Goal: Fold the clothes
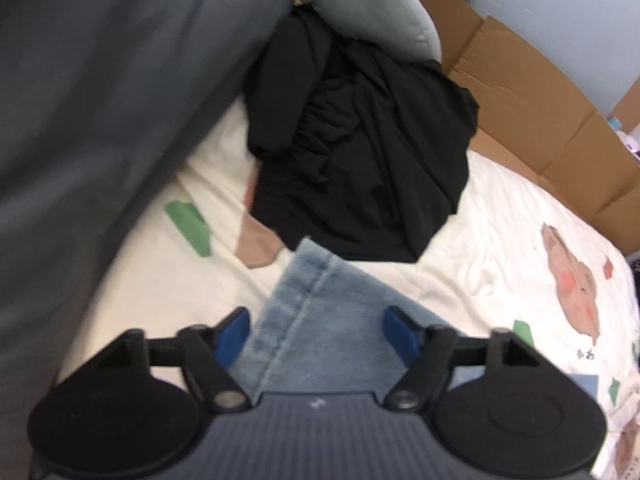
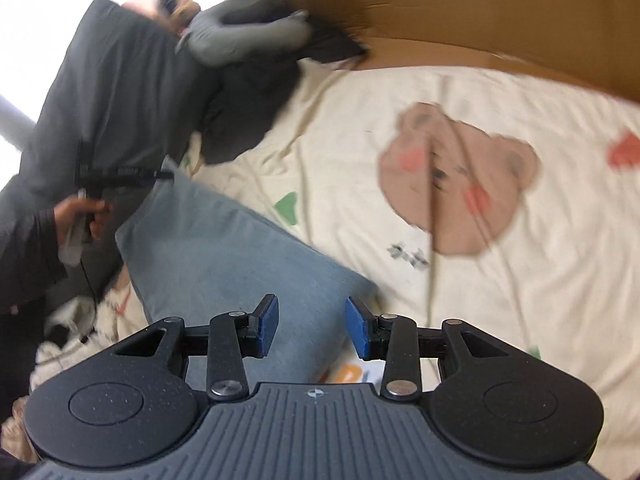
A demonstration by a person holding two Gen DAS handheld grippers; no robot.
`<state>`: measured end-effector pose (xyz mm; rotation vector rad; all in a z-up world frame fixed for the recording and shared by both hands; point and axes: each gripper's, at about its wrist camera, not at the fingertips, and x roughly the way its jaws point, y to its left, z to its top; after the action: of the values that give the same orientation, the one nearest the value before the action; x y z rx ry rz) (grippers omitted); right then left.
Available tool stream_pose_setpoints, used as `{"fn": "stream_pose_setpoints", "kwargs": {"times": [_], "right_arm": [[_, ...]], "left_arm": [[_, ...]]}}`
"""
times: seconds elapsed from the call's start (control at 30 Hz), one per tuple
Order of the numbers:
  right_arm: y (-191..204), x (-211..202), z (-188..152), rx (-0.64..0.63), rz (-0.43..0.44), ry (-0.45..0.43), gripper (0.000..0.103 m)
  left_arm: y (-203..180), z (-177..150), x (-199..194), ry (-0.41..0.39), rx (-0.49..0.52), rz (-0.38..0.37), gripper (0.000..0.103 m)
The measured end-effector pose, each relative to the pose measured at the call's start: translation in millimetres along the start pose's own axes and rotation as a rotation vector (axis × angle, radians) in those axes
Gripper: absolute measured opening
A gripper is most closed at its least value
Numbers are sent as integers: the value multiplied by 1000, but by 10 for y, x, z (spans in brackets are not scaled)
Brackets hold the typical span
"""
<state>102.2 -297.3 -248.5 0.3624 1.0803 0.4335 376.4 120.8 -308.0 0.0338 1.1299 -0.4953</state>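
Light blue jeans (image 1: 320, 320) lie on the bed, a seamed hem corner pointing toward a heap of black clothing (image 1: 360, 140). My left gripper (image 1: 316, 330) hovers over that corner with its jaws wide apart; the denim lies under and between them, but the pads do not press on it. In the right wrist view the jeans (image 2: 224, 256) stretch from lower middle to the left. My right gripper (image 2: 313, 324) is open above their near edge with nothing pinched. At the left a hand (image 2: 80, 216) holds the other gripper's handle.
The cream sheet (image 2: 360, 128) carries a bear print (image 2: 460, 176). A dark grey duvet (image 1: 100, 120) is bunched along the left, with a pale blue pillow (image 1: 372, 8) behind the black heap. Flattened cardboard boxes (image 1: 520, 92) line the far side of the bed.
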Motion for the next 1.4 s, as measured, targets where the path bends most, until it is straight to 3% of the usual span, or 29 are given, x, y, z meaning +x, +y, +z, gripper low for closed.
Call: {"fn": "stream_pose_setpoints", "kwargs": {"times": [0.23, 0.43, 0.7, 0.8, 1.07, 1.27, 1.4], "right_arm": [[-246, -116, -308, 106, 9, -30, 44], [-231, 8, -416, 72, 26, 22, 44], [-227, 134, -475, 68, 40, 62, 44], [-235, 156, -508, 75, 38, 71, 44], [-244, 182, -507, 83, 34, 63, 44], [-253, 222, -517, 110, 64, 35, 44], [-233, 307, -595, 105, 69, 71, 44]], "left_arm": [[36, 106, 105, 39, 19, -47, 76], [-37, 100, 227, 84, 95, -32, 76], [-55, 91, 266, 69, 148, -35, 74], [-61, 74, 249, 60, 184, -29, 67], [-58, 18, 40, 21, 241, -16, 31], [-137, 24, -156, 4, 309, 10, 26], [-118, 29, -162, 4, 313, 30, 25]]}}
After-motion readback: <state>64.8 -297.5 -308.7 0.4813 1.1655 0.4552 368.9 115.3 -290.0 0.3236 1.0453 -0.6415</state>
